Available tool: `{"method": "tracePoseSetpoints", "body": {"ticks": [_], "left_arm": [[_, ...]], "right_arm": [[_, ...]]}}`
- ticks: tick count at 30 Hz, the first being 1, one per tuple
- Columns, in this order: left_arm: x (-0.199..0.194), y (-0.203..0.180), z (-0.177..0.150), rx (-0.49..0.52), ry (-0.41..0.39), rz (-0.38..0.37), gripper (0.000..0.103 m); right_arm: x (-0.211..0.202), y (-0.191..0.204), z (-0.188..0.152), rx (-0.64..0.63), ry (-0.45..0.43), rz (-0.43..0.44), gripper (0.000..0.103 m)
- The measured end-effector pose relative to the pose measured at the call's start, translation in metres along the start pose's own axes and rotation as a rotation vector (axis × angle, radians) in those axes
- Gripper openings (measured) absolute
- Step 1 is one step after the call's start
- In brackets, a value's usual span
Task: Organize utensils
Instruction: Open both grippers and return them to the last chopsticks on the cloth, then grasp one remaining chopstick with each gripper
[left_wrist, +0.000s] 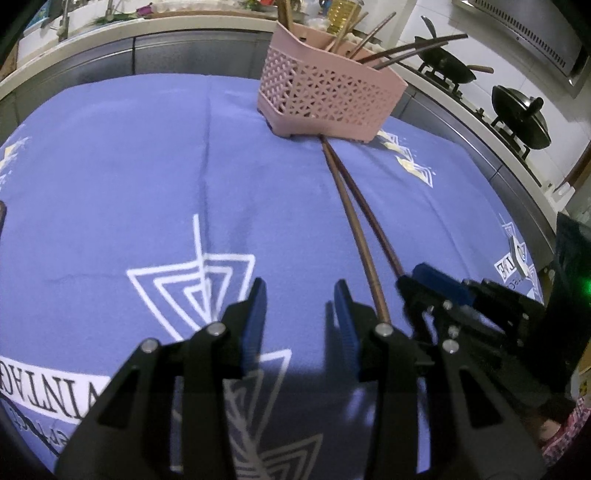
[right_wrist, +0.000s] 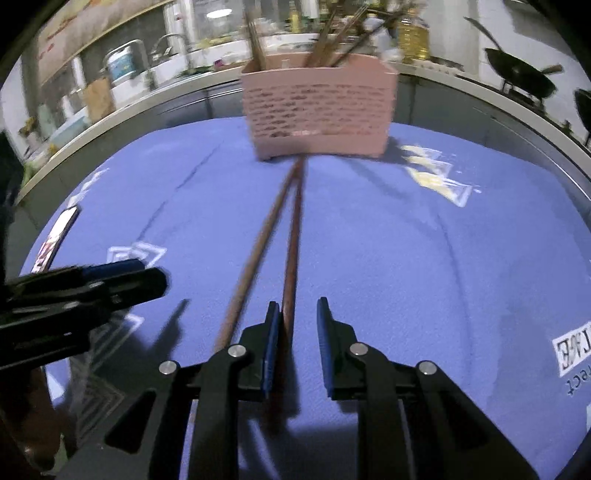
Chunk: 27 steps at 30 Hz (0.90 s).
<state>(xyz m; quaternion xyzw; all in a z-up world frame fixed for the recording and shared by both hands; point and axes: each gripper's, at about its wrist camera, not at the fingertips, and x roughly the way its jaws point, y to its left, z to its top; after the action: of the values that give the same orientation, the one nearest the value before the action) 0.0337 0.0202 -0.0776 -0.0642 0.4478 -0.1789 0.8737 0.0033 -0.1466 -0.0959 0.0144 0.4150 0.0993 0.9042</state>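
Two brown chopsticks (left_wrist: 354, 210) lie side by side on the blue tablecloth (left_wrist: 129, 166), pointing at a pink lattice utensil basket (left_wrist: 328, 99) that holds several chopsticks. My left gripper (left_wrist: 300, 321) is open and empty, just left of the near chopstick ends. My right gripper (right_wrist: 295, 347) is open and low over the cloth; one chopstick (right_wrist: 291, 258) runs between its fingers against the left pad, the other chopstick (right_wrist: 255, 254) lies outside to the left. The basket (right_wrist: 319, 114) stands straight ahead. The right gripper also shows in the left wrist view (left_wrist: 424, 284).
A phone (right_wrist: 55, 240) lies at the cloth's left edge. Behind the table runs a counter with a sink (right_wrist: 162, 55), bottles, and a stove with a wok (left_wrist: 447, 66) and a lidded pan (left_wrist: 521, 118). The left gripper shows in the right wrist view (right_wrist: 147, 280).
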Motion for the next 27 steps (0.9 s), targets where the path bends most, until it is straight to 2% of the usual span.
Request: {"method": "tracePoseSetpoints", "body": {"ticks": [3, 7, 9, 15, 17, 21, 27], "left_arm": [[0.001, -0.002, 0.004, 0.002, 0.0, -0.004, 0.037], [0.005, -0.01, 0.009, 0.007, 0.008, -0.015, 0.037], [0.009, -0.017, 0.012, 0.017, 0.017, -0.019, 0.037], [0.022, -0.034, 0.023, 0.037, 0.034, -0.022, 0.039], [0.027, -0.037, 0.026, 0.037, 0.036, -0.023, 0.043], [0.039, -0.043, 0.033, 0.049, 0.045, -0.018, 0.043], [0.055, -0.06, 0.037, 0.122, 0.04, 0.047, 0.043]], "right_arm": [[0.001, -0.011, 0.003, 0.031, 0.005, -0.008, 0.021], [0.002, -0.011, 0.002, 0.011, 0.002, -0.002, 0.02], [0.002, -0.013, 0.001, 0.001, 0.004, 0.011, 0.007], [-0.006, -0.032, -0.002, 0.057, 0.019, -0.007, 0.006], [-0.012, -0.034, -0.01, 0.062, 0.039, 0.007, 0.006], [-0.02, -0.031, -0.02, 0.043, 0.042, 0.032, 0.007], [-0.007, -0.043, -0.002, 0.097, 0.058, 0.091, 0.008]]}}
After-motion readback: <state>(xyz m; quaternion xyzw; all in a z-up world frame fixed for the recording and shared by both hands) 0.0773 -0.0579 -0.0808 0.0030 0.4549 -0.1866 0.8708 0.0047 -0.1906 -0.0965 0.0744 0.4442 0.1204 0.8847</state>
